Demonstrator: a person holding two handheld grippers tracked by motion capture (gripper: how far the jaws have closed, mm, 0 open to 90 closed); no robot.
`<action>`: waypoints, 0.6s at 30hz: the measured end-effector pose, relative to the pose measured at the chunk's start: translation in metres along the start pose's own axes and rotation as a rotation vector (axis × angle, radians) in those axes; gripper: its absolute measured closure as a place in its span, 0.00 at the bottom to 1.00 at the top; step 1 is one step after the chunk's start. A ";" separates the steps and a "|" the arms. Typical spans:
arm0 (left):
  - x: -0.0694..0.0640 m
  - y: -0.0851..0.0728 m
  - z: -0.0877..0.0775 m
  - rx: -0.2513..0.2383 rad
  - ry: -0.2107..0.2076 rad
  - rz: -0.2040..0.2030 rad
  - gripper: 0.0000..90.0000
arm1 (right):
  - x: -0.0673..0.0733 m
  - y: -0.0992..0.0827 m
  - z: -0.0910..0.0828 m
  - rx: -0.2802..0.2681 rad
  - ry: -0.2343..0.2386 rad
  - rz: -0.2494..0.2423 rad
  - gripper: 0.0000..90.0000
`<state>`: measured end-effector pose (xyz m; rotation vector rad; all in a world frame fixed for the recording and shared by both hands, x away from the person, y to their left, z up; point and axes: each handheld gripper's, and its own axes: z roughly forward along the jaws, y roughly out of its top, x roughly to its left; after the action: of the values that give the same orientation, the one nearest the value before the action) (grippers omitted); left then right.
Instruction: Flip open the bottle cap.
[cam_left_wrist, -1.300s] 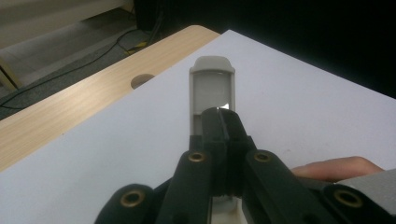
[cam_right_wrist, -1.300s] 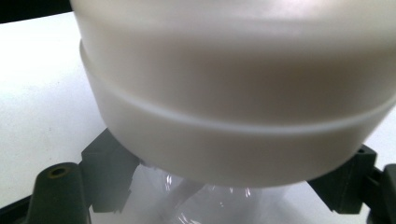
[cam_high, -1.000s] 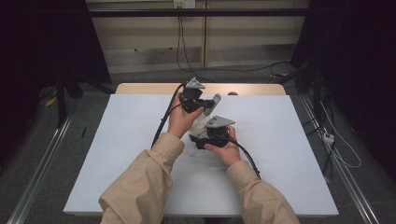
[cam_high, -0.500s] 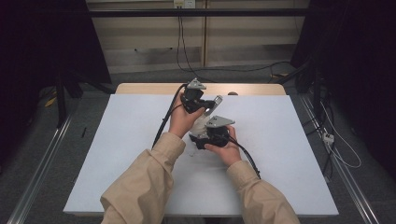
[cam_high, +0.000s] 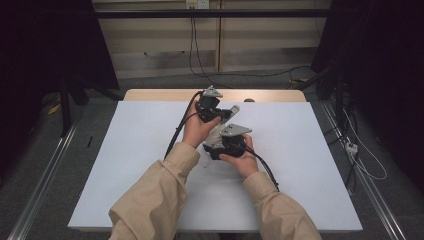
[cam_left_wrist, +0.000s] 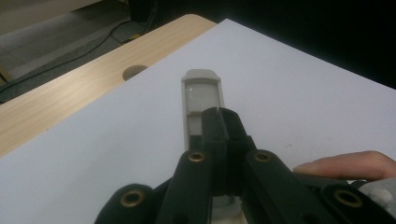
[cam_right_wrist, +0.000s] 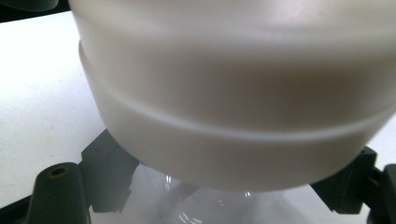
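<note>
A: Black jaws first. The left gripper (cam_left_wrist: 219, 116) has its two tips pressed together, pinching the near end of a thin pale strip (cam_left_wrist: 201, 91) with a clear window in it.

B: And the strip's far end?

A: It juts out beyond the tips, low over the white sheet (cam_left_wrist: 303, 93) on the table. I can't tell whether it touches.

B: What about the right gripper (cam_right_wrist: 226, 186)?

A: Its jaws sit narrow on either side of a clear plastic part (cam_right_wrist: 196, 205), directly under a broad white collar (cam_right_wrist: 233, 116) that bulges toward the camera. It looks clamped there, though the pads themselves are hidden by the collar.

B: So both pieces are up between the hands, mid-table?

A: Yes. From the high view the grippers are close together over the middle of the sheet, with the wooden edge (cam_left_wrist: 70, 93) beyond.

B: What might go wrong?

A: The strip is held only by its end on a slim bite. I'd guess a twist or pull off its long line could let it pivot or slip out. The clear part looks smooth and thin, so squeezing harder could buckle it, and squeezing less could let the collar slide down through the jaws.
</note>
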<state>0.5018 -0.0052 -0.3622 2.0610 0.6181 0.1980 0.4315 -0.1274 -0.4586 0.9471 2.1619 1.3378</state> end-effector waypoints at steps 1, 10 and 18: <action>0.000 0.000 0.000 -0.005 0.003 0.001 1.00 | 0.000 0.000 0.000 0.000 0.000 -0.001 0.21; 0.000 0.000 -0.008 -0.016 -0.007 -0.014 1.00 | 0.000 0.000 -0.001 -0.007 -0.011 0.033 0.21; -0.002 -0.001 -0.026 -0.020 -0.006 -0.018 0.82 | 0.000 -0.001 -0.002 0.006 -0.023 0.072 0.14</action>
<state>0.4900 0.0137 -0.3483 2.0355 0.6285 0.1870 0.4298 -0.1293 -0.4588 1.0463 2.1347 1.3470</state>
